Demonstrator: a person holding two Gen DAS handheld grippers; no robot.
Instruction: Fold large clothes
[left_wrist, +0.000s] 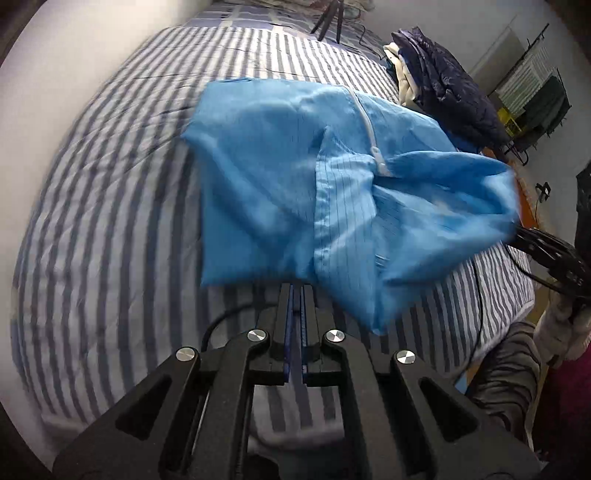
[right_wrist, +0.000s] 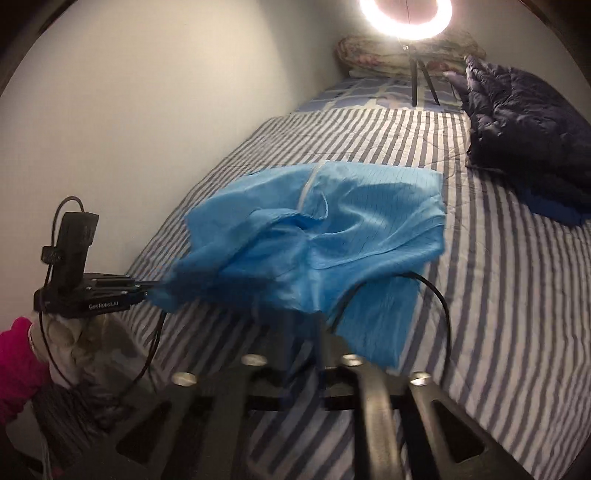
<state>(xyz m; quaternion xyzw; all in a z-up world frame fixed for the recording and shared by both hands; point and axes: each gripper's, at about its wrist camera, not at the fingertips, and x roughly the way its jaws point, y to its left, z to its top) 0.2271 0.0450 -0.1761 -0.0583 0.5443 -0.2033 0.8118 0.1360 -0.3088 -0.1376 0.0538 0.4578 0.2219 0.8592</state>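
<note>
A light blue zip-front garment (left_wrist: 277, 166) (right_wrist: 351, 221) lies partly folded on the striped bed, its near edge raised off the cover. My left gripper (left_wrist: 296, 286) is shut on the garment's near hem; the right wrist view shows it (right_wrist: 155, 290) at the left, gripping a blurred corner. My right gripper (right_wrist: 304, 325) is blurred, and its jaws stand a little apart with the cloth's edge at their tips. From the left wrist view it (left_wrist: 517, 232) sits at the garment's raised right corner. A white zipper (left_wrist: 369, 125) runs down the front.
The striped bed cover (left_wrist: 110, 221) (right_wrist: 498, 295) meets a pale wall on one side. A dark navy puffer jacket (left_wrist: 450, 81) (right_wrist: 524, 122) lies at the far end. A ring light (right_wrist: 406, 14) on a tripod (left_wrist: 328, 18) stands near the pillows. A black cable (right_wrist: 439, 295) crosses the garment.
</note>
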